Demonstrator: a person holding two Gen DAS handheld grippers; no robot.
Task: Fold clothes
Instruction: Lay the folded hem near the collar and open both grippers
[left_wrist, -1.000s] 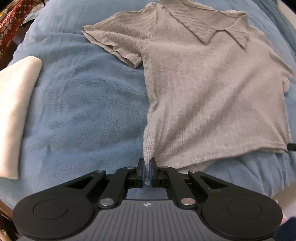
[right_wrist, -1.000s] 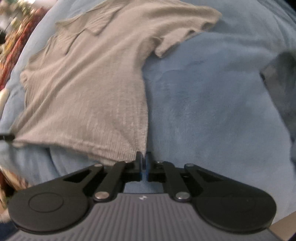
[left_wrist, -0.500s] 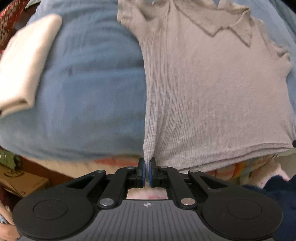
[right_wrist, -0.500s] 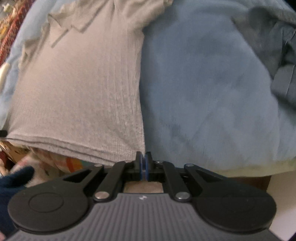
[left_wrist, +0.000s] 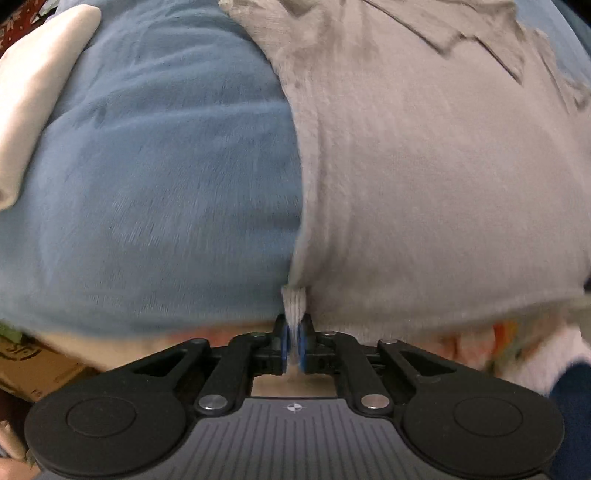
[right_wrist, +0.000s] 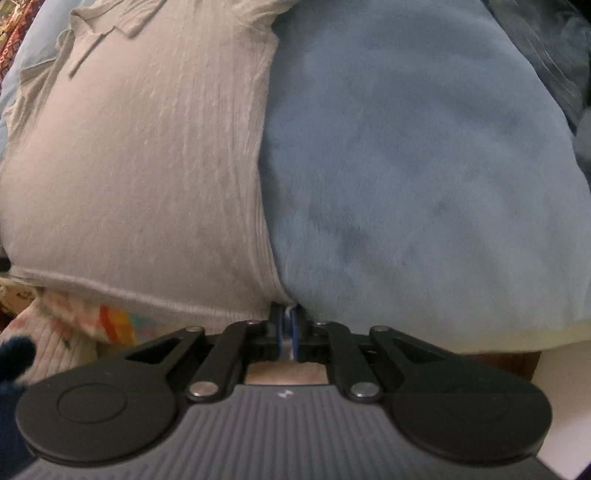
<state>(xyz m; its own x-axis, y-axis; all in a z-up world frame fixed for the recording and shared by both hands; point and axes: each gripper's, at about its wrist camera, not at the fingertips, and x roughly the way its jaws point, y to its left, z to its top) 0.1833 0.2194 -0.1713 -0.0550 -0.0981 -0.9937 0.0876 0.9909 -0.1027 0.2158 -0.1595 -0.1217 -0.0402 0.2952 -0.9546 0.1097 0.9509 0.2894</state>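
Left wrist view: the left gripper (left_wrist: 293, 341) points down at the near edge of the blue blanket (left_wrist: 166, 206).
Left gripper: jaws just eased apart a sliver, shirt corner between the pads.
Shirt (left_wrist: 436, 177): grey, collared, spread flat on the blanket, its hem at the blanket's near edge.
Right gripper (right_wrist: 286, 334): jaws also just loosened slightly, the shirt's other hem corner pinched between them.
Folded cloth (left_wrist: 33, 96): cream, at the blanket's left edge, well apart from the shirt.
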